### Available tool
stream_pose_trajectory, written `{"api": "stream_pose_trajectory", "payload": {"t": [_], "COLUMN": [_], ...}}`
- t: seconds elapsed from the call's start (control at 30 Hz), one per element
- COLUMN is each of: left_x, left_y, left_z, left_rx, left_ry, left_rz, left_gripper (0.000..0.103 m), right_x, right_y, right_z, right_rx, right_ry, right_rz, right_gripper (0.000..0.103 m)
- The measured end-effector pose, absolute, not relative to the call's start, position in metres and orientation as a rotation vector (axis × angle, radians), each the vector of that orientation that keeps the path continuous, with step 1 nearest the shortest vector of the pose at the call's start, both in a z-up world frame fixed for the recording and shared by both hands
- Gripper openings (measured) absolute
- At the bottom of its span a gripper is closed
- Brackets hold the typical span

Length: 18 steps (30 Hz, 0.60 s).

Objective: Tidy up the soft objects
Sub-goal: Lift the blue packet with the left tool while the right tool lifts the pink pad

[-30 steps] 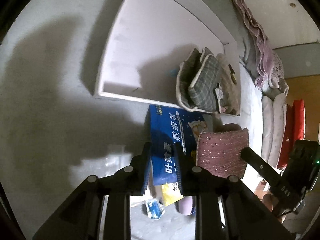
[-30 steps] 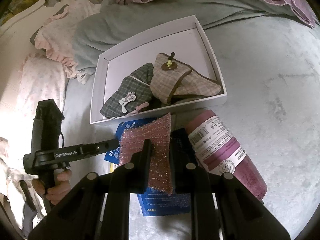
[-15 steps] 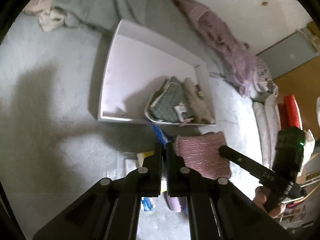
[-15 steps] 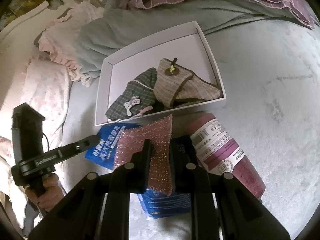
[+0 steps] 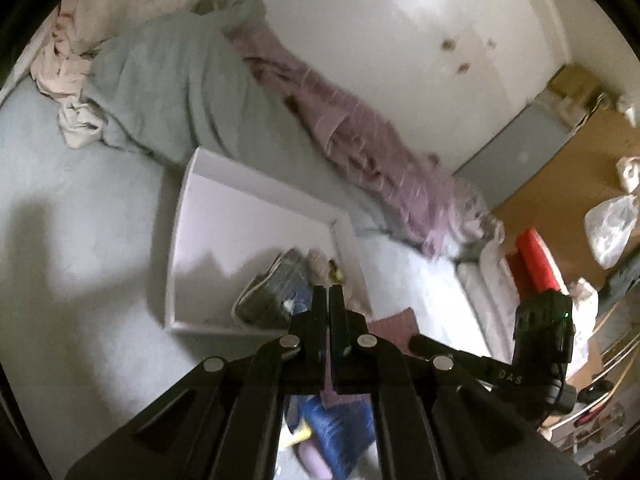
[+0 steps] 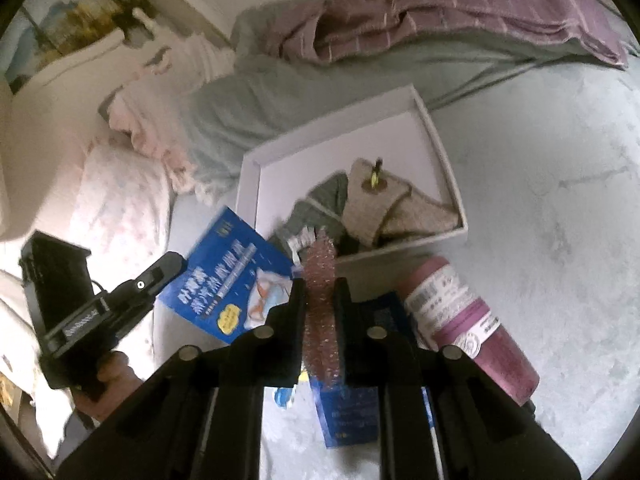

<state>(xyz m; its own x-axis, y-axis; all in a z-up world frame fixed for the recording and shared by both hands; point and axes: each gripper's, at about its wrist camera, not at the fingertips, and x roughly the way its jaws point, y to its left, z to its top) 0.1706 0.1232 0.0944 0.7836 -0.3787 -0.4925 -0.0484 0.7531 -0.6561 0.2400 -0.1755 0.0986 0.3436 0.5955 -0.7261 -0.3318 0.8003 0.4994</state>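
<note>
My left gripper [image 5: 329,300] is shut on a thin blue printed packet [image 6: 232,284]. The right wrist view shows that gripper [image 6: 176,266] holding the packet by its edge, lifted off the bed beside the white box. My right gripper [image 6: 320,280] has its jaws closing on a pink glittery sponge [image 6: 320,292], which its pads squeeze edge-on. From the left wrist the sponge [image 5: 394,322] shows at the right gripper's tip [image 5: 416,340]. The white box [image 6: 440,152] holds a grey plaid pouch [image 6: 324,196] and a beige plaid pouch [image 6: 384,208].
A pink labelled bottle [image 6: 468,320] and a second blue packet [image 6: 348,412] lie on the grey bed cover below my right gripper. A grey-green quilt [image 5: 168,80] and a purple blanket [image 5: 360,140] are heaped behind the box. A floral pillow [image 6: 116,208] lies left.
My left gripper shut on the blue packet and lifted it off the bed, tilting upward. My right gripper rose a little with the pink sponge, squeezing it thinner.
</note>
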Motion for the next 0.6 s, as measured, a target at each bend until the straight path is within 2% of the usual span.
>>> {"api": "stream_pose_trajectory", "payload": {"t": [0.17,0.37,0.4,0.47,0.53,0.6], "left_x": [0.177,0.184,0.182,0.179,0.173,0.166], "left_y": [0.122,0.135,0.141,0.150,0.158,0.168], "left_z": [0.089,0.073,0.070,0.069,0.069,0.065], "left_rx": [-0.741,-0.707,-0.723,-0.741,-0.755,-0.800], "left_ry": [0.639,0.855,0.878,0.896,0.896,0.911], "left_rz": [-0.236,-0.052,-0.012,0.043,0.093,0.113], "left_gripper": [0.000,0.002,0.007,0.022,0.056,0.067], "right_x": [0.241,0.247,0.248,0.248,0.249,0.249], "right_y": [-0.175,-0.177,-0.177,-0.177,-0.177,-0.177], "right_z": [0.098,0.089,0.089,0.088,0.088,0.086], "right_rx": [0.310,0.313,0.312,0.311,0.308,0.307], "right_ry": [1.055,1.101,1.103,1.106,1.112,1.118], "right_rz": [0.626,0.604,0.602,0.602,0.606,0.604], "right_gripper": [0.010,0.007,0.007,0.007,0.007,0.007]}}
